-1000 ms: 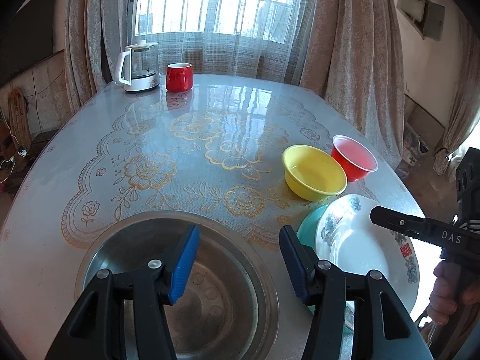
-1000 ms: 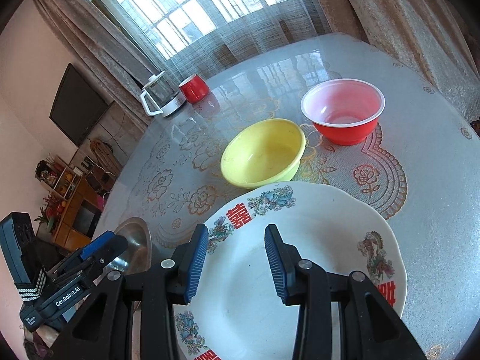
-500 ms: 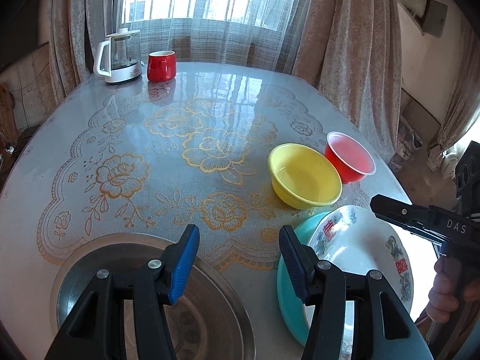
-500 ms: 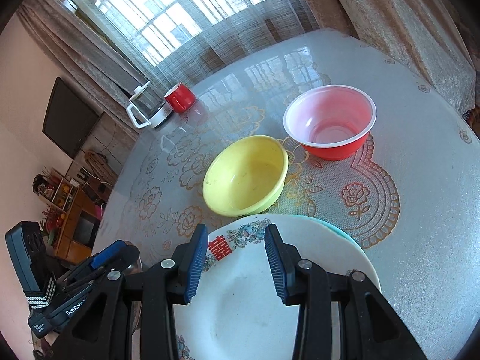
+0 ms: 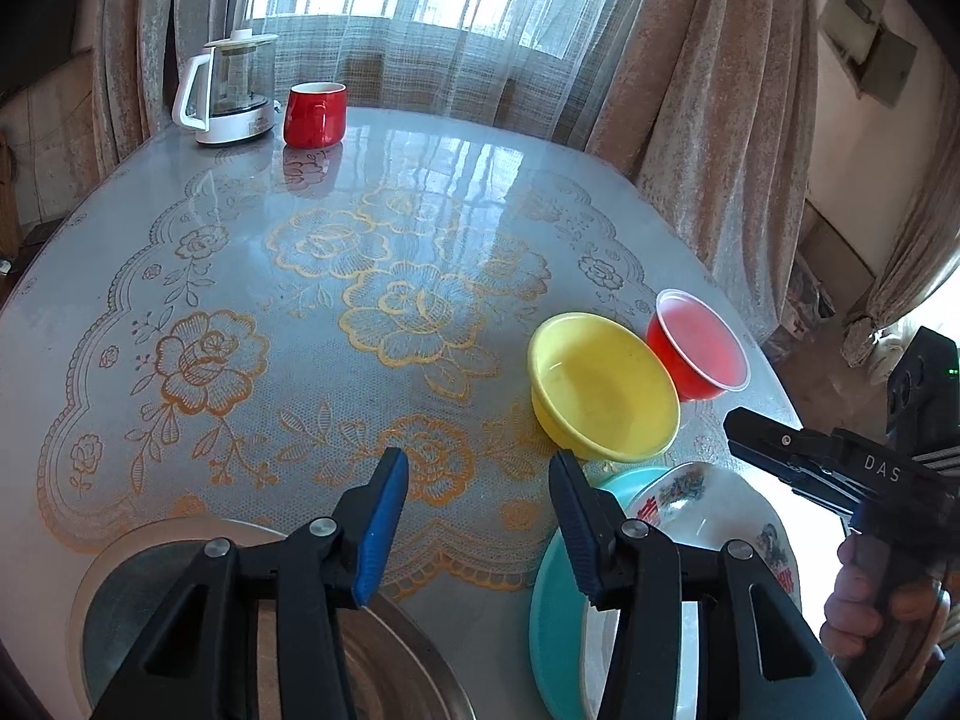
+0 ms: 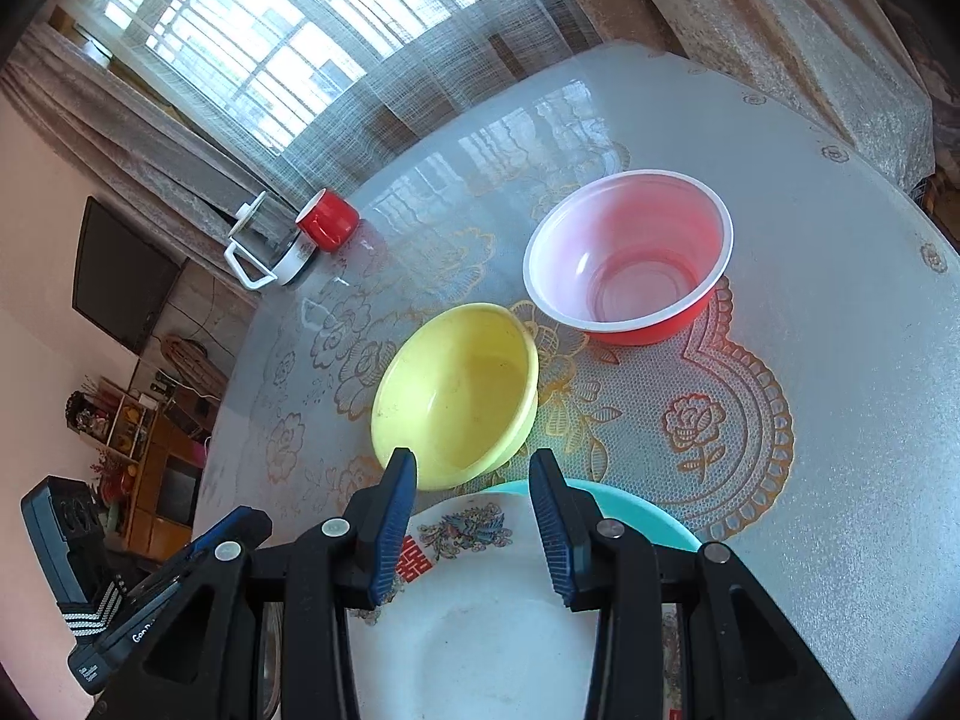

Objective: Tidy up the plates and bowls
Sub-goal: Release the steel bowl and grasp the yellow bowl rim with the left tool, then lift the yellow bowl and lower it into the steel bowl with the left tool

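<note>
Because the white plate [image 6: 480, 618] already sits nested on the teal plate [image 6: 636, 510] at the near edge of the table [image 5: 300, 240], we read the flat ware as gathered into one stack, which leaves the bowls as the likely next job. We hold the right claw [image 6: 474, 519] just above the far rim of that stack, its blue pads [image 6: 396, 516] spread apart with nothing between them, and it points at the yellow bowl [image 6: 456, 402], which stands just beyond the plates; the red bowl [image 6: 630, 252] sits a little farther off, near the yellow one but not touching it. Our left claw [image 5: 480, 531] is likewise wide open and empty, poised over the patterned cloth between the steel dish [image 5: 180, 618] at the near left and the stacked plates [image 5: 600, 600] at the near right (the kettle [image 5: 228, 90] and red mug [image 5: 315, 114] at the window end play no part, we judge). Compared with a second ago, both views have slid back and up: the left claw then hung over the steel dish and now only that dish's far rim shows beneath it, while the right claw, then over the middle of the white plate, now frames the plate's far edge and the yellow bowl, with the teal rim newly showing.
</note>
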`<state>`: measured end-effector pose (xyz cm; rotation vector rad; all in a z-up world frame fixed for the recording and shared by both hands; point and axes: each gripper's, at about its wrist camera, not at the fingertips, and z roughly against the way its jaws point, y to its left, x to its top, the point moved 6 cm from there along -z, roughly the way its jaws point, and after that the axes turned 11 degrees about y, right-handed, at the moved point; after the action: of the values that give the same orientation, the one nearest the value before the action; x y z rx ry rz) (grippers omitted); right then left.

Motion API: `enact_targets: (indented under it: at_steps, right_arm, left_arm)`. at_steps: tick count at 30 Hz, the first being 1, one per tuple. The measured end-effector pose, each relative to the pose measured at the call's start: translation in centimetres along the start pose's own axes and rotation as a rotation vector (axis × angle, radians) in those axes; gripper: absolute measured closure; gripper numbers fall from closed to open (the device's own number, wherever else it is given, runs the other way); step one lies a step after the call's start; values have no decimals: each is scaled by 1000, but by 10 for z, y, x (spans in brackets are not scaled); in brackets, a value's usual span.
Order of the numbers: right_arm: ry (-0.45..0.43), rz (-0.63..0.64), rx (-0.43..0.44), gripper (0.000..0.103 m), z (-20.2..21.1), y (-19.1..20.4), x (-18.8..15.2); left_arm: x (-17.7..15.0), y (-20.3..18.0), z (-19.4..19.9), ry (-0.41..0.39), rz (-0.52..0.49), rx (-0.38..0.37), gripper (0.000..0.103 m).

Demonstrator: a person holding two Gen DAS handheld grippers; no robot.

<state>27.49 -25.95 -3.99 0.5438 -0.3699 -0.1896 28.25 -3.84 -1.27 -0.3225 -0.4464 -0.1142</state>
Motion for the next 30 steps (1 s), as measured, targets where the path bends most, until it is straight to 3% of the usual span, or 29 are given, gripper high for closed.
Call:
enact_targets:
  at_steps: [10,15,17,19,23,27,30]
  right_arm:
    - [48,-30,-32,64,-27,-5,20]
    - [83,-48,-70,67,-43,-14,26]
    - [91,-35,-79,73,-48,-14,27]
    - [95,-7,-105,79,-52,-10,28]
    - [80,53,-155,85,-51,-2,28]
    - [66,72,-131,85,-44,5,30]
    - [54,93,-124,85,-41,17,31]
  left_arm:
    - [36,-15,-39,61,98,-65,56]
    - [43,-23,-69,112,99,-32,57]
    - [45,-26,-80,137,87,-35,62]
    - [44,-30,-87,158,54,-29,79]
    - [40,-35,-86,140,29,-37,84]
    - [41,-29,-73,122,51,-63,84]
    - [40,-27,-58,84,31,-39,84]
